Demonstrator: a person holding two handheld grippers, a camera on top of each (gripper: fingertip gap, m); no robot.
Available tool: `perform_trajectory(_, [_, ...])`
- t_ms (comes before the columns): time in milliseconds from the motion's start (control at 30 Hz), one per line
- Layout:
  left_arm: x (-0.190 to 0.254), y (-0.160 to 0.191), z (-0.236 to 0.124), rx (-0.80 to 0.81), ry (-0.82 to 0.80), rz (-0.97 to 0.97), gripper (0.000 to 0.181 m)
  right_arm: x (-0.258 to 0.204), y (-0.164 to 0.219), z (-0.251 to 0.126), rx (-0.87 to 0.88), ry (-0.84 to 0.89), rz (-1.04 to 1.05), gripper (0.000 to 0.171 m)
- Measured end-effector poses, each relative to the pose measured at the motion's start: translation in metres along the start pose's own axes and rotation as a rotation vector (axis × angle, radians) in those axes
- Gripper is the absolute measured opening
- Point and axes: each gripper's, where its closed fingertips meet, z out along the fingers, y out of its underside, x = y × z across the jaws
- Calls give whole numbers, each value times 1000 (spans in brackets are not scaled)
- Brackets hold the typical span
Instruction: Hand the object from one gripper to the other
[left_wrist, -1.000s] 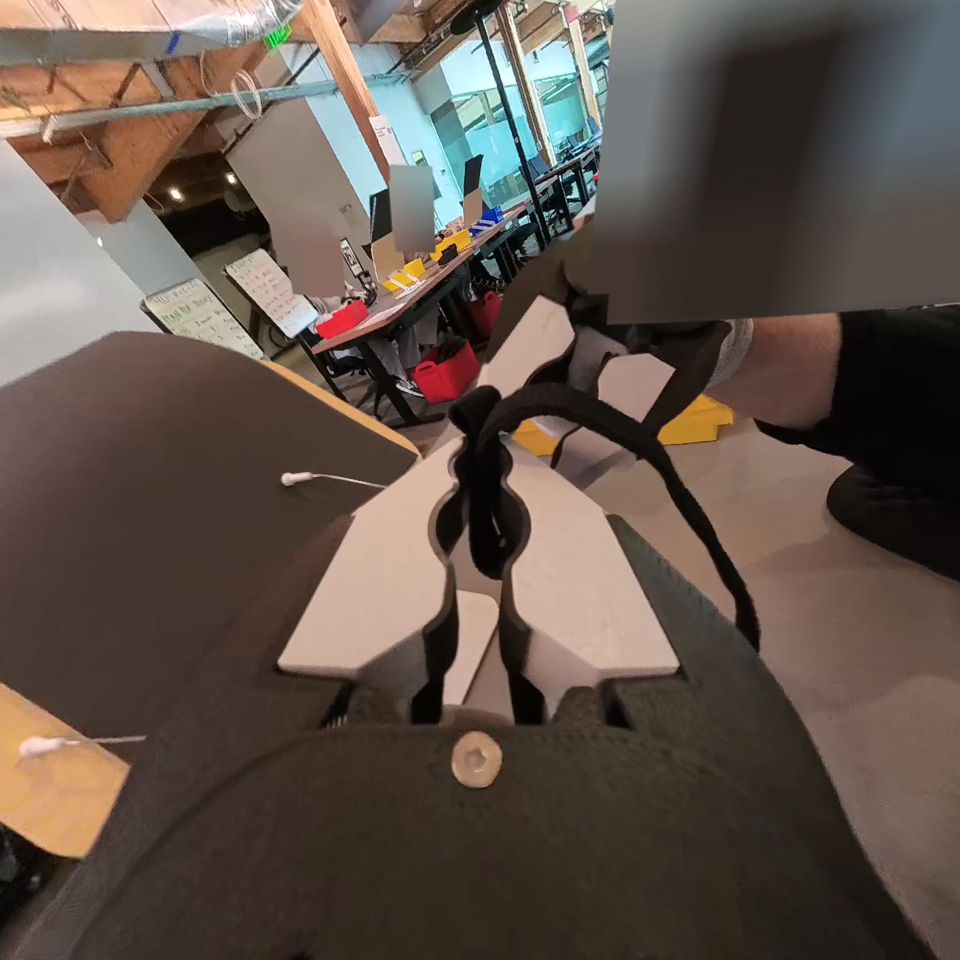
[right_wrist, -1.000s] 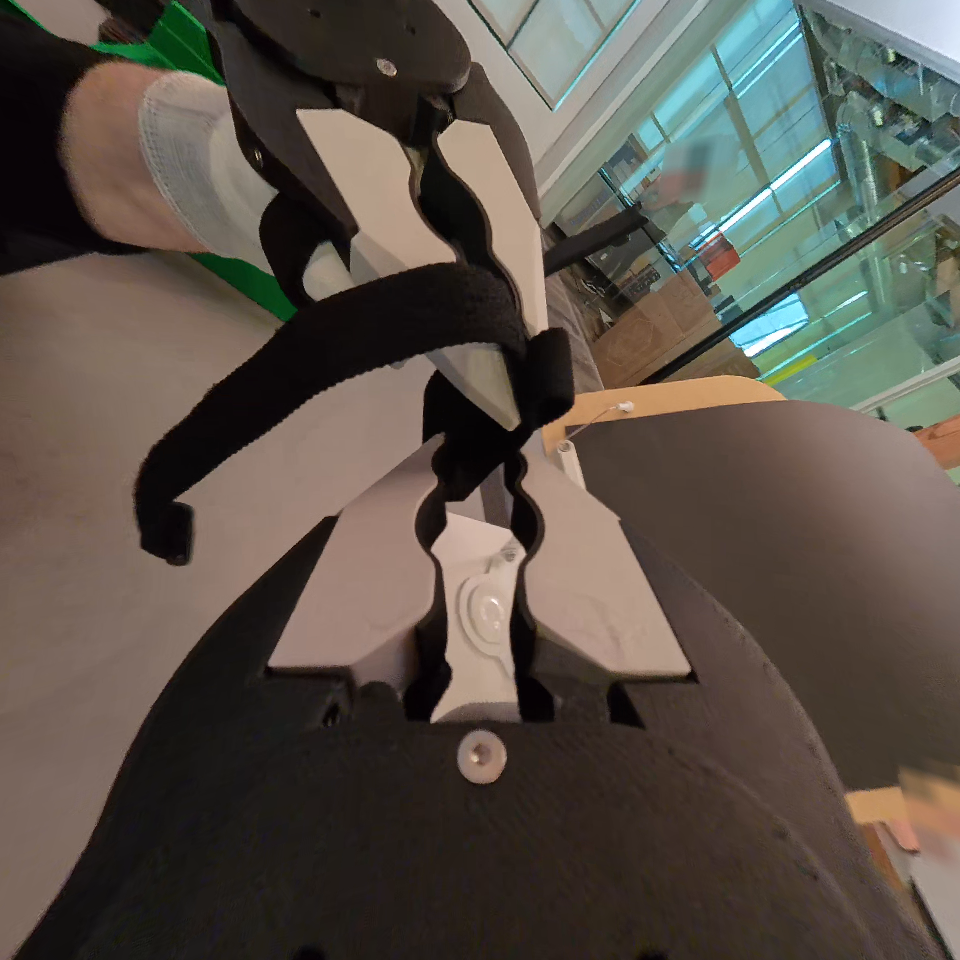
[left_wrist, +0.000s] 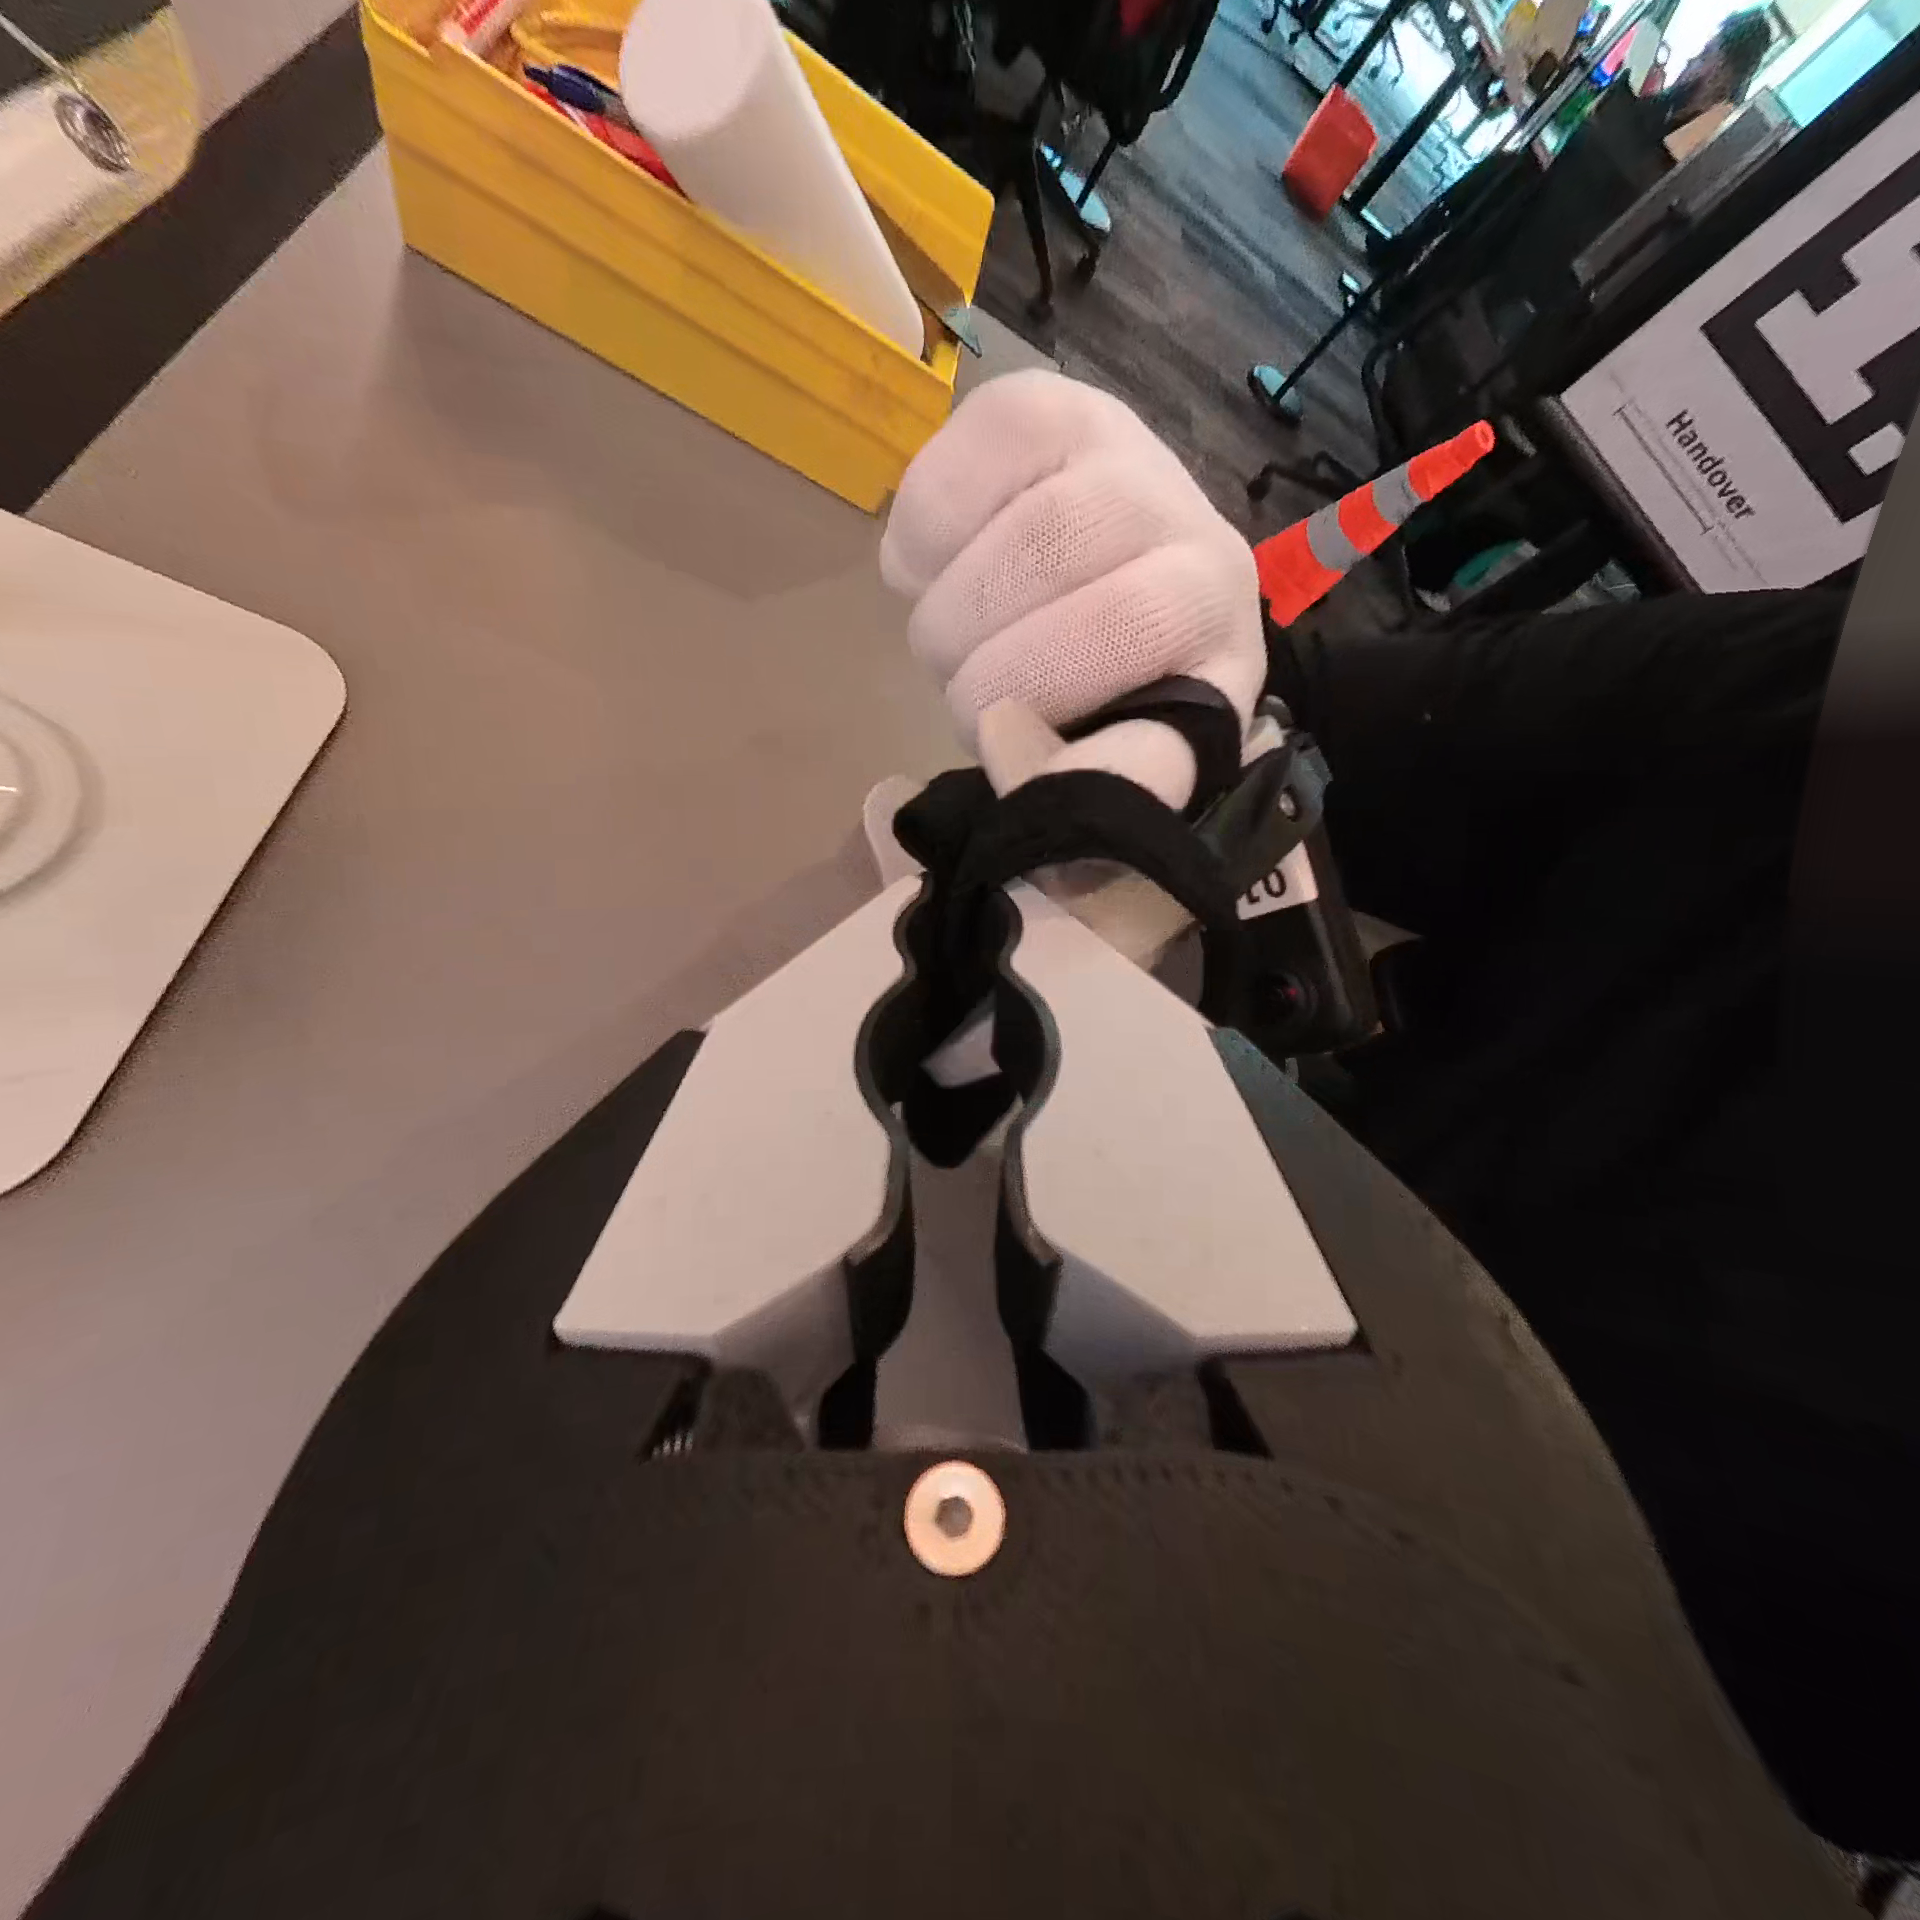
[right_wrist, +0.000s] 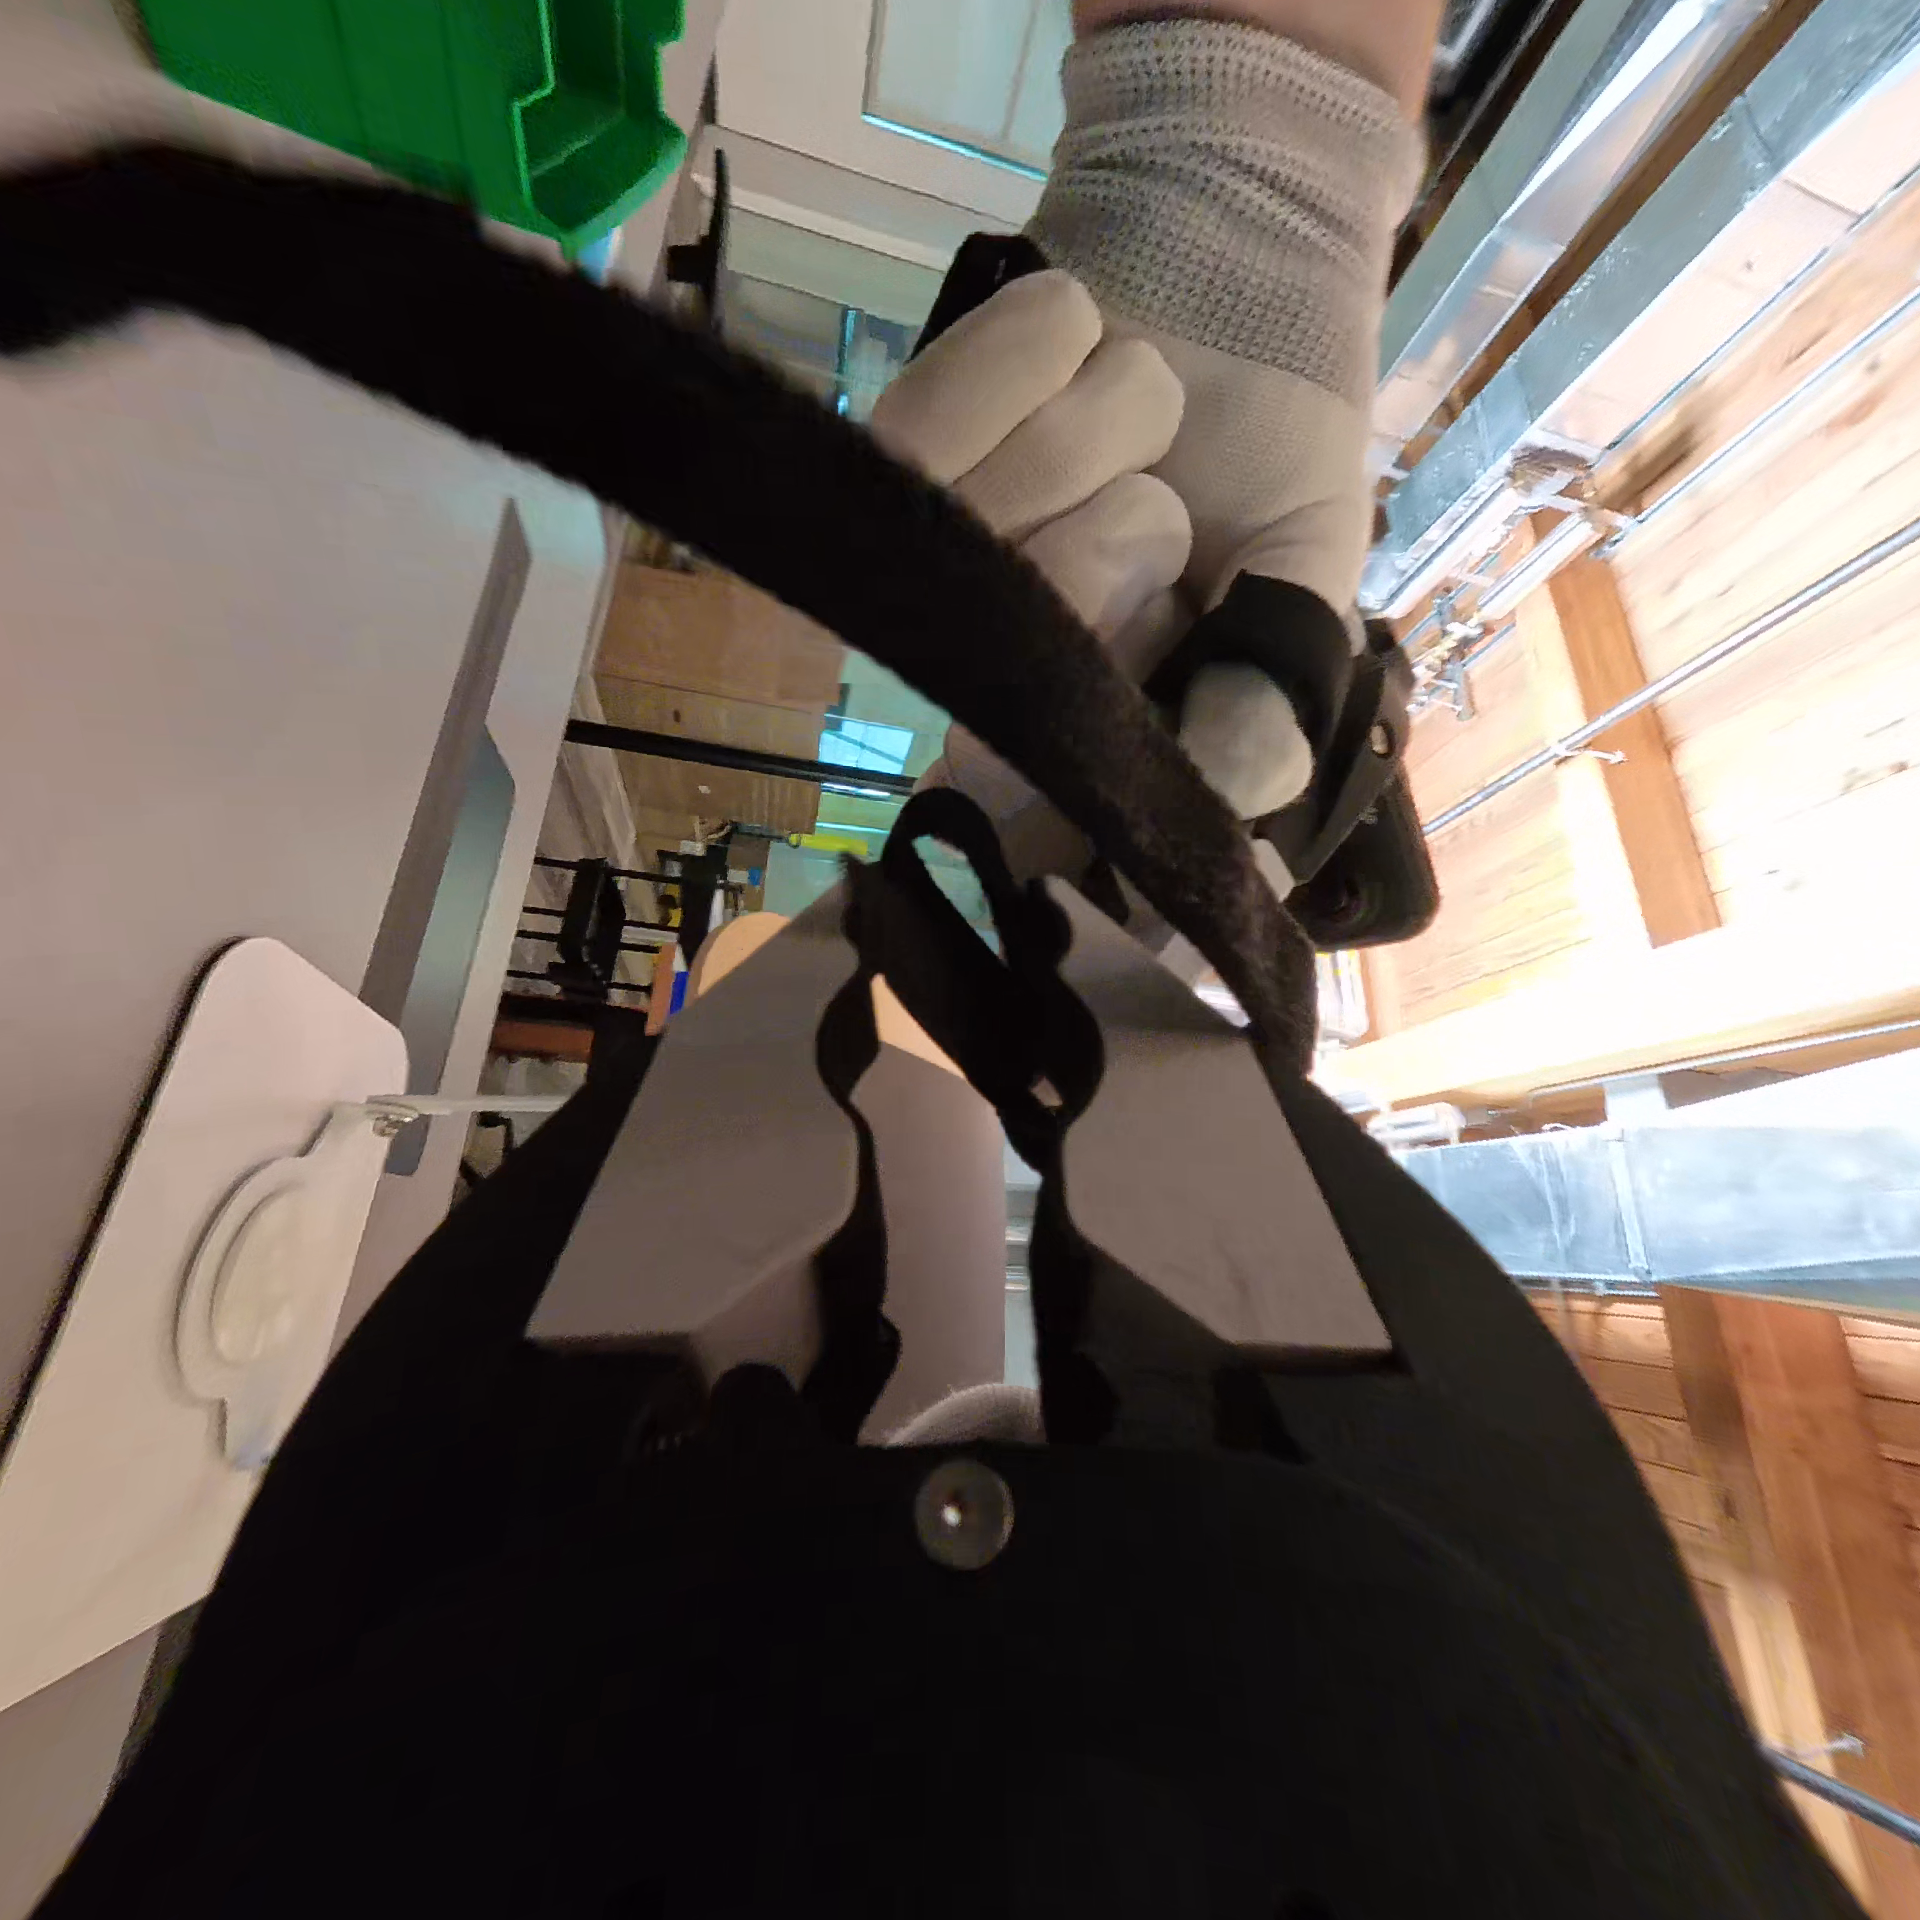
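The object is a black fabric strap (left_wrist: 1091, 821). My left gripper (left_wrist: 956, 904) is shut on it, and one end sits deep between the jaws. The strap arcs right to my right gripper, held by a white-gloved hand (left_wrist: 1070, 582) just beyond the left fingertips. In the right wrist view the strap (right_wrist: 727, 488) sweeps from upper left to lower right. A folded loop of it sits pinched at my right gripper's tips (right_wrist: 935, 914), and the jaws stand narrowly apart around it. Another gloved hand (right_wrist: 1091, 447) holds the left gripper right behind them.
A yellow bin (left_wrist: 665, 270) with a white roll (left_wrist: 769, 156) stands on the grey table (left_wrist: 499, 644) ahead. A white board (left_wrist: 135, 790) lies at the left. An orange cone (left_wrist: 1371, 509) stands on the floor beyond the table. A green bin (right_wrist: 416, 94) shows in the right wrist view. My hands' fingertips stand some 4 cm from each other.
Both grippers have swung together, so the left view now faces the table and bin instead of the room. The strap stays between both jaws, and neither jaw gap has visibly changed.
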Motion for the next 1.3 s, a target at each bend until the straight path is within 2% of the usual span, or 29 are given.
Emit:
perform_trajectory(33, [0,1,1,-9,-10,0,4,2,0,-1,4,-1,25,10])
perform_trajectory(167, [-11,-2,0,-21,-119,41,28,8,0,-3,43,-45,258,1])
perform_trajectory(300, [-32,-22,-24,89,-317,130,50,15,16,-5,79,-106,608,0])
perform_trajectory(533, [-23,-36,-59,267,-563,388,50,42,60,-11,308,-143,1565,1])
perform_trajectory(667, [-20,-29,-47,258,-737,593,51,57,84,-19,463,-95,1914,0])
perform_trajectory(800, [-18,-34,-23,299,-887,713,60,64,90,-23,548,-50,2028,0])
perform_trajectory(1000, [-18,-58,-15,445,-1153,844,64,73,84,-27,656,-17,2102,0])
perform_trajectory(1167, [-18,-64,0,493,-1161,878,63,78,78,-29,716,-1,2131,0])
perform_trajectory(1300, [-16,-67,3,526,-1154,888,50,78,80,-29,736,10,2158,0])
